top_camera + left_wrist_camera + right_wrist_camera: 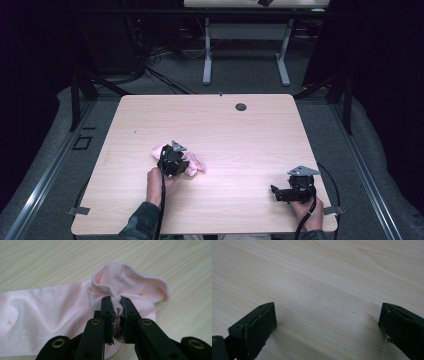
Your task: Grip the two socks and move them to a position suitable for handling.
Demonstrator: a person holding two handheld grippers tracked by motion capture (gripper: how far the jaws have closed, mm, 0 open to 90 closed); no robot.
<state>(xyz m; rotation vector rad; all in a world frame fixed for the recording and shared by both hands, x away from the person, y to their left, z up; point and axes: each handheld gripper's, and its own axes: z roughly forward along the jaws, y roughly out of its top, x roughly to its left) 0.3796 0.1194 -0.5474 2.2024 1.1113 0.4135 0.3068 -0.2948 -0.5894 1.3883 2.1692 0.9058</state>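
Left gripper [117, 305] fingers clamped on a raised fold of the pink cloth [50, 312]; rest of cloth lies flat on the table [37, 262] beyond the fingers. Right gripper [327, 322] fingers wide apart, bare table between them.

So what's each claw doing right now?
Left claw: closed, pinching a fold of the soft pink cloth.
Right claw: open, holding nothing.
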